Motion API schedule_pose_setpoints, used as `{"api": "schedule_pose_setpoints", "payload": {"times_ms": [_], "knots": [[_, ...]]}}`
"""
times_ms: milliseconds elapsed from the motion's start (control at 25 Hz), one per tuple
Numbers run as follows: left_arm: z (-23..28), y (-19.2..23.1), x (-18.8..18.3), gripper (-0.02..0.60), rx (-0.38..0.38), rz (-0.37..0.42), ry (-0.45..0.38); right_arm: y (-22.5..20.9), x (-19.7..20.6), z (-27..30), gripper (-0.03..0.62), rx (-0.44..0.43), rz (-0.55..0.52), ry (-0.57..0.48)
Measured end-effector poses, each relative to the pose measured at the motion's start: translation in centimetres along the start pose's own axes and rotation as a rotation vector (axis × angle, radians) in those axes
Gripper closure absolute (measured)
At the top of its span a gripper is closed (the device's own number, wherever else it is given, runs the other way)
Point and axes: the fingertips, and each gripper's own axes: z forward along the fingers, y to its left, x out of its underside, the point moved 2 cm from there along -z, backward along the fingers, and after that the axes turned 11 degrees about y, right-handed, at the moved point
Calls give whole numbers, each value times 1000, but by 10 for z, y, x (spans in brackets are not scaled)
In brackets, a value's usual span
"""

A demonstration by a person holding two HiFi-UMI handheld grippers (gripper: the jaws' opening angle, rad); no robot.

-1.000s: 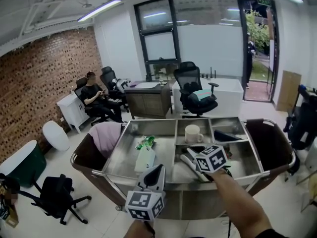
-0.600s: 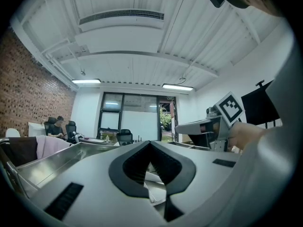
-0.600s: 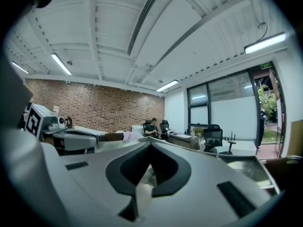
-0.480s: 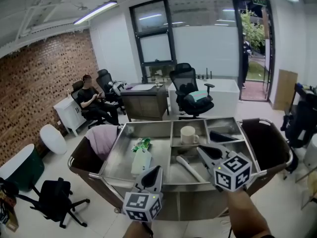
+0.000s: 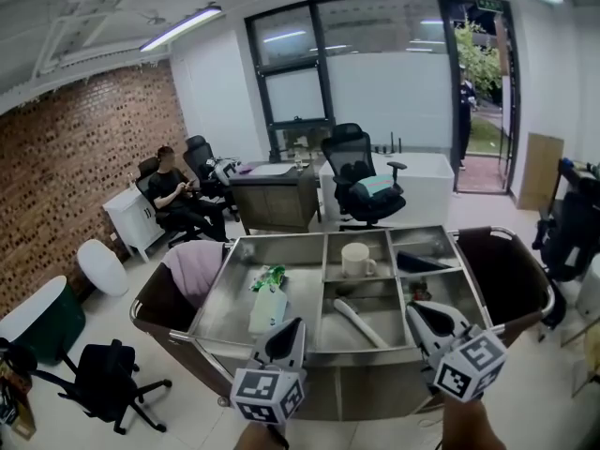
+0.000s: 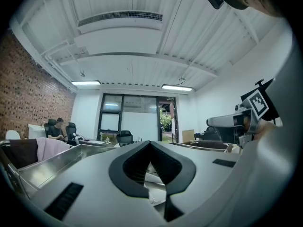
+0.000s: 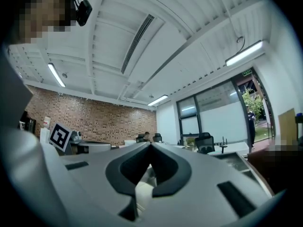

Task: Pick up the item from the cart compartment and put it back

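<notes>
**White item lying in cart, both grippers empty**

The white item point(image 5: 357, 320) lies slantwise in the cart's point(image 5: 230, 293) middle front compartment. The right gripper point(image 5: 421, 311) hovers just right of it, jaws together on nothing. The left gripper point(image 5: 295, 326) is held at the near rim, likewise closed and empty.

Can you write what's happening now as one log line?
left gripper: jaws shut, empty | right gripper: jaws shut, empty | white item: lying in cart compartment

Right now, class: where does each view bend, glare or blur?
Head view: fisheye bows the cart rim; ceiling tube light glares. Left gripper view: dark round vignette, left gripper looms soft. Right gripper view: same vignette, mosaic patch top left.
</notes>
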Motion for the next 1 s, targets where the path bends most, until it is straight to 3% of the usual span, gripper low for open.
{"api": "schedule_pose_setpoints", "payload": {"times_ms": [200, 1000], "knots": [[-1, -2, 0, 581, 3, 4, 2, -2, 19, 6, 582, 2, 26, 33], [-2, -6, 3, 581, 9, 6, 7, -1, 22, 12, 582, -8, 34, 36]]}}
